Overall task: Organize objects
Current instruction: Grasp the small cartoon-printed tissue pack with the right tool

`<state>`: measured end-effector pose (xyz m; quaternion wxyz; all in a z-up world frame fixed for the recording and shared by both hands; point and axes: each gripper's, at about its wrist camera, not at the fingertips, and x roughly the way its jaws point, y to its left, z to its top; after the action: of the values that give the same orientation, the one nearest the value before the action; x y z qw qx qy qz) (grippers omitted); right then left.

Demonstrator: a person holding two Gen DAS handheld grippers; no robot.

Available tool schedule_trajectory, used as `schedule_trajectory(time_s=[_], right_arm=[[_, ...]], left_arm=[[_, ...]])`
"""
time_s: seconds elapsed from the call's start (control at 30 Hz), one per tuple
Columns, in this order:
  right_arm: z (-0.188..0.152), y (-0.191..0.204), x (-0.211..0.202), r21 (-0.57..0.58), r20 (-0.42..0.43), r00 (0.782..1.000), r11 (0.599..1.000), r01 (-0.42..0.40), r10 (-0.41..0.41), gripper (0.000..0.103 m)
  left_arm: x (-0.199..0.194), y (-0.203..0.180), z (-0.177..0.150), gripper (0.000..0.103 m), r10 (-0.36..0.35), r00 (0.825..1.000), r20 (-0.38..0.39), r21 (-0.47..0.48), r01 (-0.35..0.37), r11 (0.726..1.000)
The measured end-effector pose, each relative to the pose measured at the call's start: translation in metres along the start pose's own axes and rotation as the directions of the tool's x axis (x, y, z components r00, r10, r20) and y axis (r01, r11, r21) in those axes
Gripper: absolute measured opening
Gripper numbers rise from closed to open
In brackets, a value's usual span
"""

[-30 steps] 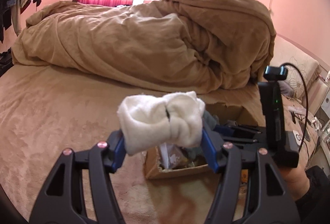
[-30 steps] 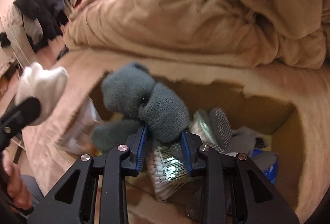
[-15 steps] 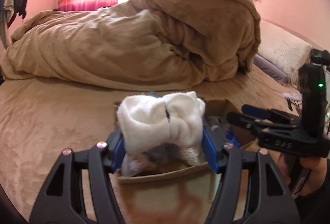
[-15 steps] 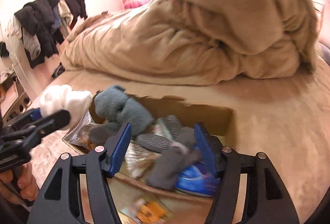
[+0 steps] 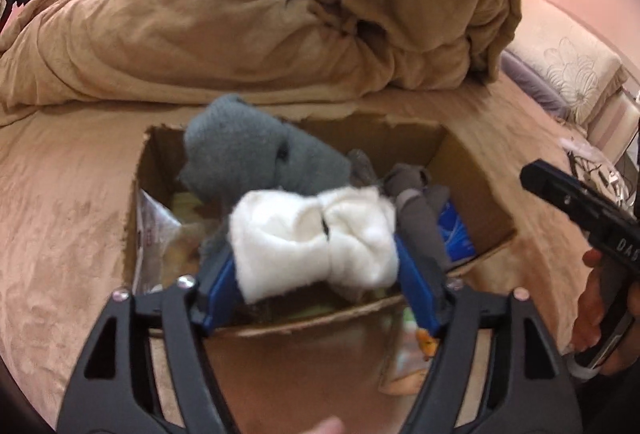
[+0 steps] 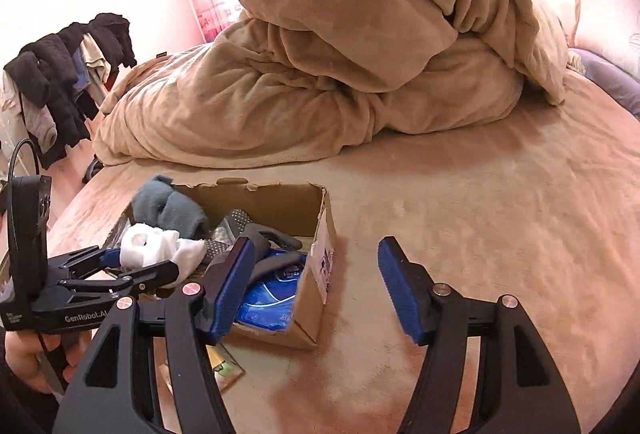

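A rolled white sock bundle (image 5: 316, 238) lies between the blue pads of my left gripper (image 5: 316, 290), just above the open cardboard box (image 5: 472, 186) on the bed. The jaws are opening and the pads no longer squeeze the bundle. A rolled grey sock bundle (image 5: 248, 166) rests in the box's far left corner, on top of other grey socks and packets. In the right wrist view my right gripper (image 6: 316, 286) is open and holds nothing, hovering over the bed by the box's (image 6: 280, 200) near right corner. The white bundle (image 6: 156, 248) and grey bundle (image 6: 172, 206) show there too.
A heaped tan duvet (image 6: 360, 54) fills the bed behind the box. Dark clothes hang on a rack (image 6: 60, 74) at the far left. A blue packet (image 6: 272, 294) lies inside the box, and a small packet (image 6: 224, 366) lies on the bed before it. Pillows (image 5: 568, 66) sit at the right.
My right gripper let the grey bundle go into the box, opened wide and drew back to the right. My left gripper carried the white bundle over the box and its jaws widened.
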<state>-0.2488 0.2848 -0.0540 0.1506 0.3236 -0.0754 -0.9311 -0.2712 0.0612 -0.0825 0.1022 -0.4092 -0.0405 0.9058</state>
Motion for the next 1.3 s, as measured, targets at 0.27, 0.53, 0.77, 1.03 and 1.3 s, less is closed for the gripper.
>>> schedule_trajectory(time_s=[0.27, 0.53, 0.77, 1.03, 1.3], right_arm=[[0.004, 0.025, -0.031, -0.034, 0.052, 0.998, 0.999, 0.038, -0.036, 0.07], [-0.008, 0.058, -0.083, -0.052, 0.079, 0.994, 0.995, 0.086, -0.082, 0.076], [-0.032, 0.087, -0.121, -0.076, 0.081, 0.995, 0.994, 0.073, -0.067, 0.079], [-0.06, 0.098, -0.111, -0.069, 0.002, 0.998, 0.996, 0.061, -0.061, 0.079], [-0.081, 0.106, -0.081, -0.064, -0.086, 0.994, 0.996, 0.057, -0.063, 0.079]], left_arm=[[-0.057, 0.002, -0.011, 0.096, 0.019, 0.995, 0.102, 0.018, -0.021, 1.0], [-0.129, 0.005, -0.04, 0.096, 0.027, 0.985, 0.172, 0.025, -0.032, 0.999], [-0.177, 0.017, -0.071, 0.096, 0.04, 0.976, 0.216, -0.002, -0.04, 0.999], [-0.169, 0.035, -0.101, 0.096, 0.133, 0.969, 0.209, -0.016, -0.133, 0.991], [-0.142, 0.05, -0.122, 0.096, 0.126, 0.979, 0.16, -0.028, -0.123, 0.992]])
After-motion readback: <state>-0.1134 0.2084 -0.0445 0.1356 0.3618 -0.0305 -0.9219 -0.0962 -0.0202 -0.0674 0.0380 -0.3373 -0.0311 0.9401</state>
